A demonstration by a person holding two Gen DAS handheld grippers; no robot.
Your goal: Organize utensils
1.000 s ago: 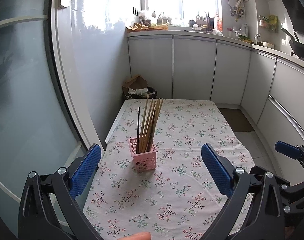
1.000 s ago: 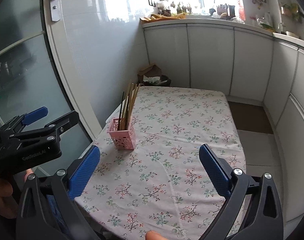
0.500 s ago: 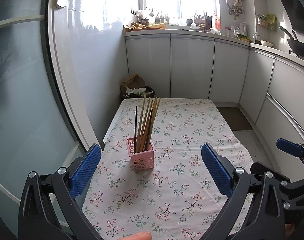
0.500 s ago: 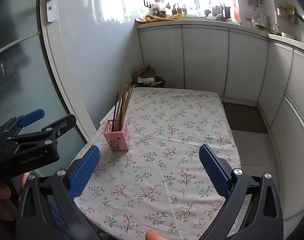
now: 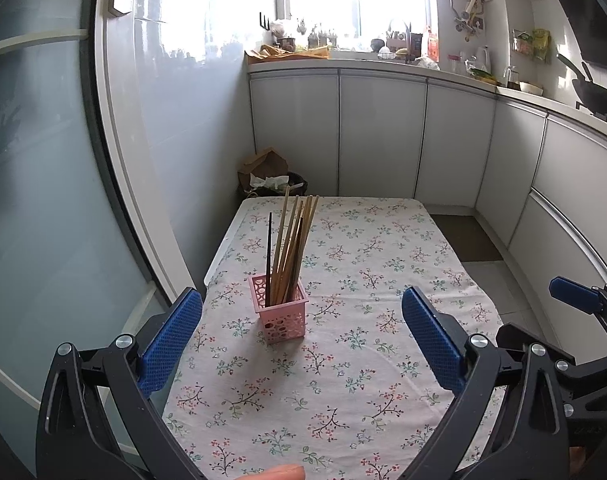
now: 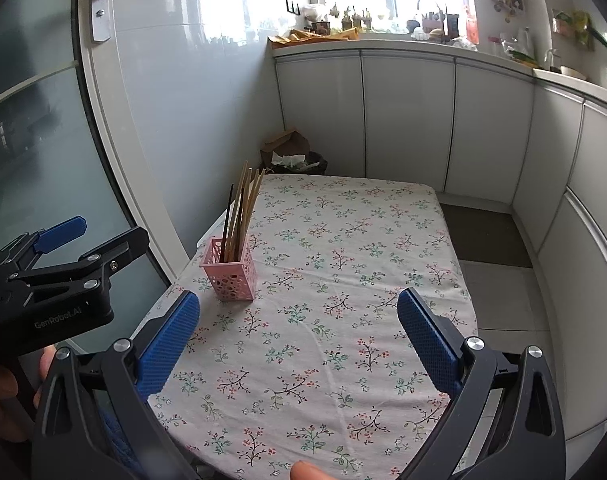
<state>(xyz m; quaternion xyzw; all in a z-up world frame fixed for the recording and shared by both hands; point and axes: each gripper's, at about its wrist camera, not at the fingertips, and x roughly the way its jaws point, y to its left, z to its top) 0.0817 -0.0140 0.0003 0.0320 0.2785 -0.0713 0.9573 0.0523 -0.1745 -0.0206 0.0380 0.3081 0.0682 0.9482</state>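
The chopsticks [image 5: 288, 246] stand in a pink basket [image 5: 281, 309] near my counter's [image 5: 383, 264] left edge, bare flowered cloth all around. My left tool [image 5: 301, 334] and right tool [image 6: 299, 332] gape wide, empty.

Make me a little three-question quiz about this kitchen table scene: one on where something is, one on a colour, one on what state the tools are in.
1. Where do the chopsticks stand?
A. flat on the cloth
B. in the basket
C. on the counter

2. What colour is the basket?
A. pink
B. green
C. black

3. How are the left tool and right tool?
A. both shut on chopsticks
B. one open, one shut
C. both open, holding nothing

Answers: 1 B, the sticks rise out of the basket on the floral tablecloth. 2 A, its lattice walls are pink. 3 C, each tool's blue pads stand wide apart over bare cloth.
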